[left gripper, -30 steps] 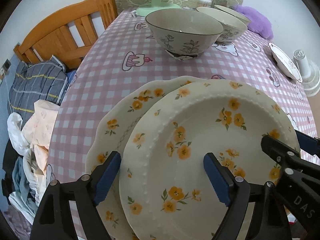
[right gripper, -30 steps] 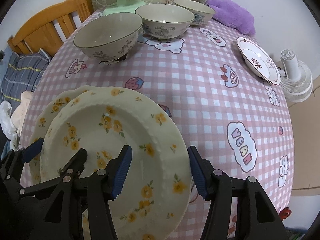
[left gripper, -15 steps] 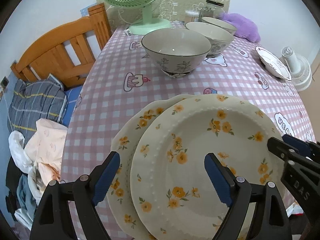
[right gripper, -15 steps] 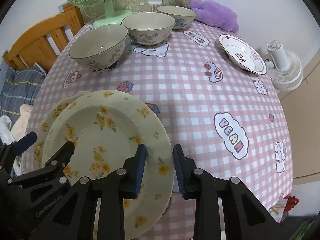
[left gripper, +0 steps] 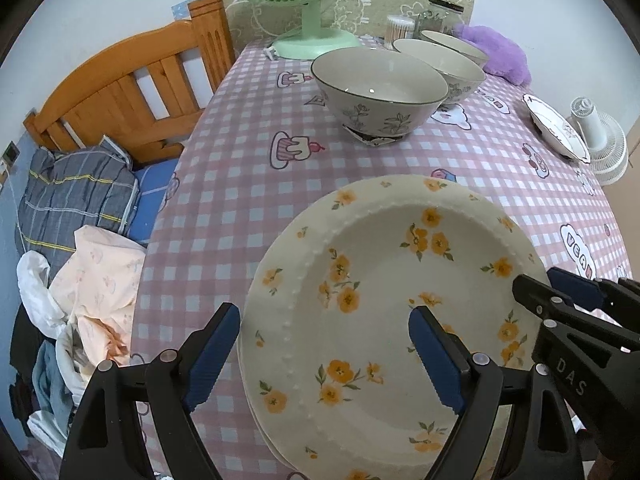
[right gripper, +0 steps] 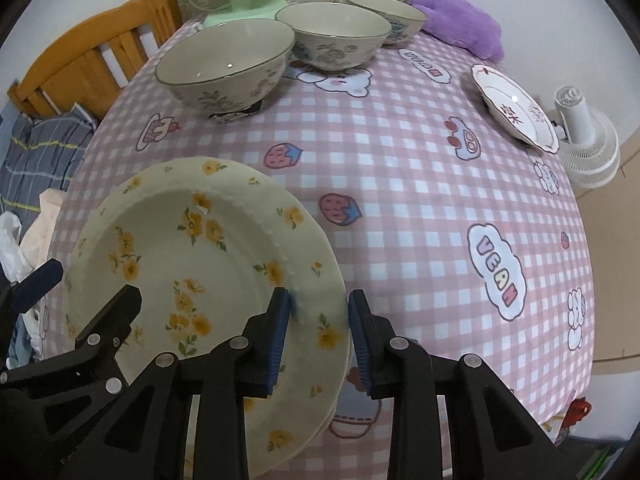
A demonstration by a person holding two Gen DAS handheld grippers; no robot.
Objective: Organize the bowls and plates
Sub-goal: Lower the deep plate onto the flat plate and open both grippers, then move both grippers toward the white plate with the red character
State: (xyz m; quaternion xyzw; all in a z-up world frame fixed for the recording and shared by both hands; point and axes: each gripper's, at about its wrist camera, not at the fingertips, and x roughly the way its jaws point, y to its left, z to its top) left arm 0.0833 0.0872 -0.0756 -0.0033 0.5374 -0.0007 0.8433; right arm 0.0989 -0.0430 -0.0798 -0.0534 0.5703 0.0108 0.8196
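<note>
A cream plate with orange flowers [left gripper: 392, 292] lies squarely on a second matching plate at the table's near edge; it also shows in the right wrist view [right gripper: 200, 264]. My left gripper [left gripper: 324, 356] is open, its fingers astride the plates' left rim. My right gripper [right gripper: 318, 332] is closed on the top plate's right rim, which is tilted up. Three floral bowls [left gripper: 378, 92] [right gripper: 334, 38] [right gripper: 382, 12] stand in a row at the far side. A white plate with red marks [right gripper: 514, 106] lies at the right edge.
The table has a pink checked cloth [right gripper: 400, 184]. A green fan [left gripper: 308, 4], jars [left gripper: 440, 16] and a purple plush [right gripper: 460, 20] stand at the back. A wooden bed frame [left gripper: 120, 92] with clothes is on the left, a white fan [right gripper: 588, 144] on the right.
My right gripper has shut on the top plate's right rim. The top plate has slid left until it covers the lower plate. Both cameras have pulled back and up.
</note>
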